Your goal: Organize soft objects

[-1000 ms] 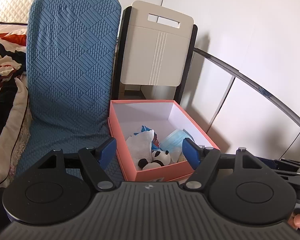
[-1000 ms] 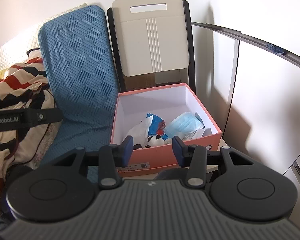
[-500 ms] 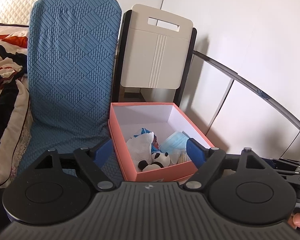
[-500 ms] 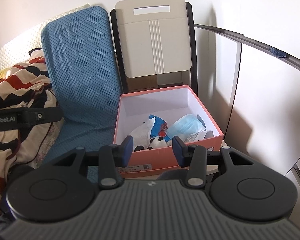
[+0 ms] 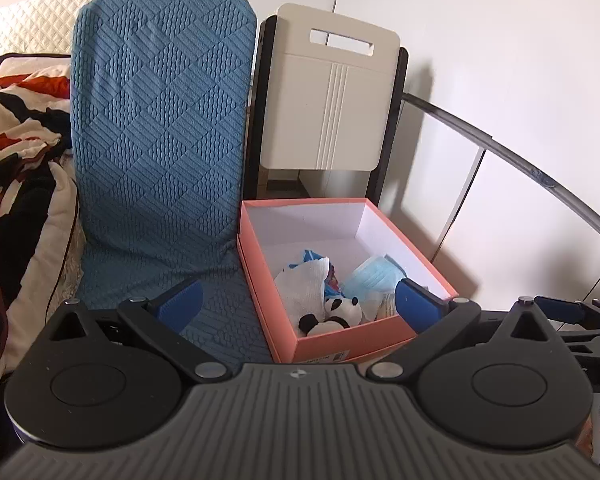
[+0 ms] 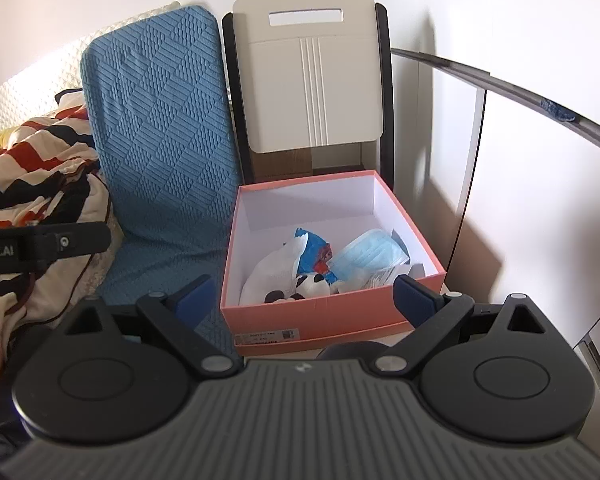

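Note:
A pink cardboard box (image 5: pixel 352 336) (image 6: pixel 312 316) with a white inside stands open in front of both grippers. In it lie a white cloth (image 5: pixel 302 288) (image 6: pixel 272 270), a panda plush (image 5: pixel 334 312) (image 6: pixel 304 286), a blue face mask (image 5: pixel 374 276) (image 6: pixel 370 258) and a blue printed piece (image 6: pixel 314 250). My left gripper (image 5: pixel 298 304) is wide open and empty, short of the box's near wall. My right gripper (image 6: pixel 304 294) is wide open and empty, also short of the box.
A blue quilted cushion (image 5: pixel 160 140) (image 6: pixel 164 140) leans upright left of the box. A beige folding chair (image 5: pixel 328 100) (image 6: pixel 312 76) stands behind it. A striped blanket (image 5: pixel 16 152) (image 6: pixel 32 176) lies at the left. White wall panels (image 5: pixel 500 160) are at the right.
Both grippers have opened wider, the right one most in the last half second. Both have drawn back a little from the box.

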`<state>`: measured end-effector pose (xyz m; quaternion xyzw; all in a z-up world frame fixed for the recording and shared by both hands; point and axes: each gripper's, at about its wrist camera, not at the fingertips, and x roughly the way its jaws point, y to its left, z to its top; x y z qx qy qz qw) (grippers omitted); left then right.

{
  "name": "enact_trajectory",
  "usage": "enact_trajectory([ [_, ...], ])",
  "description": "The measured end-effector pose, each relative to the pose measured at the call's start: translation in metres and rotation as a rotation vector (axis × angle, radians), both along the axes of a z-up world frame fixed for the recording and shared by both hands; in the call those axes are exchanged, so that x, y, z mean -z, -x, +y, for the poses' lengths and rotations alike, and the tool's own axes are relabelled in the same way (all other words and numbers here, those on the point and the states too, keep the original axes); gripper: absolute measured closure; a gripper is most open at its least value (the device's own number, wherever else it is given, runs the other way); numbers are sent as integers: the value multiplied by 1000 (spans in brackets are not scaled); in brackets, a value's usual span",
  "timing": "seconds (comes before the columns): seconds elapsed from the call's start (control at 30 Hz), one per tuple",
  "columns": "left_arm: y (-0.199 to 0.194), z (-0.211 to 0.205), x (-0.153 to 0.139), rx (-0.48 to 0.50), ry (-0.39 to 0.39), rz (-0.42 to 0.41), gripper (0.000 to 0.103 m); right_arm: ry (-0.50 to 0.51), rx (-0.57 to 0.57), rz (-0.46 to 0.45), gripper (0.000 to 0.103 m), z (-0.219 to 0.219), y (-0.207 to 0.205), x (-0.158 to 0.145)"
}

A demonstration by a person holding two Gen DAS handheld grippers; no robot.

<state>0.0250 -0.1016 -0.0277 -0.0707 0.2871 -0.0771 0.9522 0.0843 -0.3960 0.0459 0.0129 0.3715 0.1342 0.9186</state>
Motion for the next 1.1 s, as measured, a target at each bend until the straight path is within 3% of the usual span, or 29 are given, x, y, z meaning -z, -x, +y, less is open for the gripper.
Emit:
enact_trajectory([
  [0.43, -4, 4, 2, -43, -11, 26, 0, 12, 10, 14, 6, -2, -2, 5],
  [1.1, -3, 4, 5, -12, 9, 48, 0, 8, 9, 33, 6, -2, -5, 9],
])
